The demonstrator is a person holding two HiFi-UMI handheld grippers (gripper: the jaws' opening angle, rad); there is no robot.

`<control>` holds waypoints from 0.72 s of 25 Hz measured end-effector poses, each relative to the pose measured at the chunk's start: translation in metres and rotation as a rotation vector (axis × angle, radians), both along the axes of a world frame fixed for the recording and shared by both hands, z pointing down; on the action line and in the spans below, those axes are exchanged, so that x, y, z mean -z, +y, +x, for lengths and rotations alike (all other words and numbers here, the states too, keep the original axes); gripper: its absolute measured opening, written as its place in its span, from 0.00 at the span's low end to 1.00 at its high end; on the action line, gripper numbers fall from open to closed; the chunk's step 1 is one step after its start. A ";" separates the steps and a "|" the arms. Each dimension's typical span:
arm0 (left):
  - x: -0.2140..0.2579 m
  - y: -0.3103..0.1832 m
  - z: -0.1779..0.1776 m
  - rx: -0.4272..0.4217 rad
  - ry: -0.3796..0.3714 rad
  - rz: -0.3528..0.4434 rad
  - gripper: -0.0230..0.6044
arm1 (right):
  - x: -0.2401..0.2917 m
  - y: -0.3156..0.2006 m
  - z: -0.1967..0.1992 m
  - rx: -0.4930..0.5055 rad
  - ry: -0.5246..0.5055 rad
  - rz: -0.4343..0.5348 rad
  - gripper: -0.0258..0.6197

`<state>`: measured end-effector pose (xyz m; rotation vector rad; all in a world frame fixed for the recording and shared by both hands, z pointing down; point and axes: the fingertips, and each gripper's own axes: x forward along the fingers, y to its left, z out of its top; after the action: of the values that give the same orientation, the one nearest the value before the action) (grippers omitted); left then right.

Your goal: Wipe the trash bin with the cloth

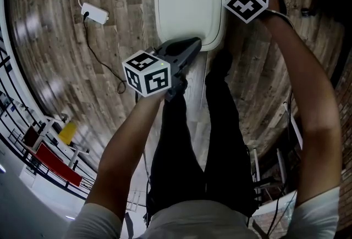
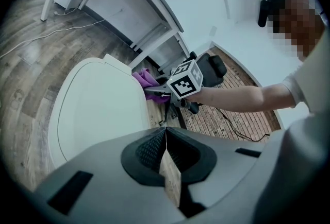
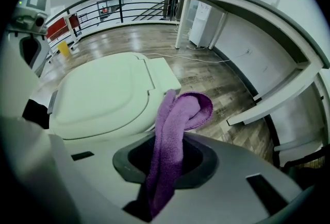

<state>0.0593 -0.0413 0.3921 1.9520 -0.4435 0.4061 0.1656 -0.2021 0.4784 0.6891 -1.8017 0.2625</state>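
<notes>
Right tool is pinching the cloth just beside the bin on the floor. Left tool is pressed together, empty. Looks like wiping's about to start, so next the cloth needs lowering flat onto the bin's top.

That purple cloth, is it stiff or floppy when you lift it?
Probably floppy: the cloth folds over itself beyond the right gripper. Likely light, since a small pinch holds it. Its fuzzy weave looks unlikely to slip.
</notes>
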 end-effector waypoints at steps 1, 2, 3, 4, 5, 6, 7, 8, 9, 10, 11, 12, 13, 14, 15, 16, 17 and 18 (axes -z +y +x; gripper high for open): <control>0.000 0.002 0.000 -0.003 0.002 -0.001 0.04 | 0.000 0.004 0.001 0.009 0.006 0.000 0.16; 0.000 0.003 0.001 -0.005 0.003 -0.002 0.04 | 0.000 0.007 0.002 0.018 0.010 0.000 0.16; 0.001 0.005 0.002 -0.008 0.004 -0.002 0.04 | 0.000 0.010 0.002 0.027 0.013 -0.001 0.16; 0.000 0.006 0.002 -0.012 0.004 -0.002 0.04 | -0.001 0.014 0.002 0.038 0.017 -0.001 0.16; 0.000 0.008 0.003 -0.015 0.004 -0.003 0.04 | -0.002 0.018 0.003 0.050 0.024 -0.002 0.16; 0.000 0.010 0.004 -0.019 0.003 -0.003 0.04 | -0.004 0.022 0.005 0.062 0.033 -0.004 0.16; 0.000 0.011 0.005 -0.021 0.002 -0.004 0.04 | -0.006 0.027 0.007 0.074 0.044 -0.008 0.16; -0.001 0.013 0.005 -0.023 0.000 -0.005 0.04 | -0.008 0.032 0.009 0.084 0.052 -0.012 0.16; -0.001 0.015 0.006 -0.026 -0.003 -0.006 0.04 | -0.009 0.037 0.009 0.093 0.055 -0.015 0.16; -0.002 0.017 0.007 -0.029 -0.007 -0.008 0.04 | -0.010 0.042 0.009 0.103 0.055 -0.019 0.16; -0.003 0.019 0.007 -0.032 -0.011 -0.010 0.04 | -0.010 0.048 0.008 0.112 0.053 -0.024 0.16; -0.005 0.022 0.008 -0.036 -0.015 -0.013 0.04 | -0.011 0.054 0.008 0.123 0.053 -0.028 0.16; -0.006 0.026 0.009 -0.041 -0.019 -0.015 0.04 | -0.013 0.061 0.008 0.135 0.056 -0.032 0.16; -0.007 0.029 0.011 -0.047 -0.022 -0.018 0.04 | -0.014 0.068 0.008 0.147 0.059 -0.034 0.16; -0.008 0.033 0.012 -0.053 -0.026 -0.020 0.04 | -0.015 0.074 0.009 0.158 0.061 -0.036 0.16; -0.008 0.036 0.014 -0.059 -0.028 -0.023 0.04 | -0.016 0.081 0.009 0.167 0.063 -0.036 0.16; -0.008 0.040 0.016 -0.065 -0.030 -0.026 0.04 | -0.017 0.086 0.010 0.176 0.064 -0.034 0.16; -0.009 0.043 0.017 -0.070 -0.032 -0.029 0.04 | -0.018 0.092 0.010 0.184 0.065 -0.033 0.16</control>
<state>0.0766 0.0022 0.4008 1.9393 -0.3889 0.4863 0.1756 -0.1102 0.4960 0.4995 -1.7810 0.1444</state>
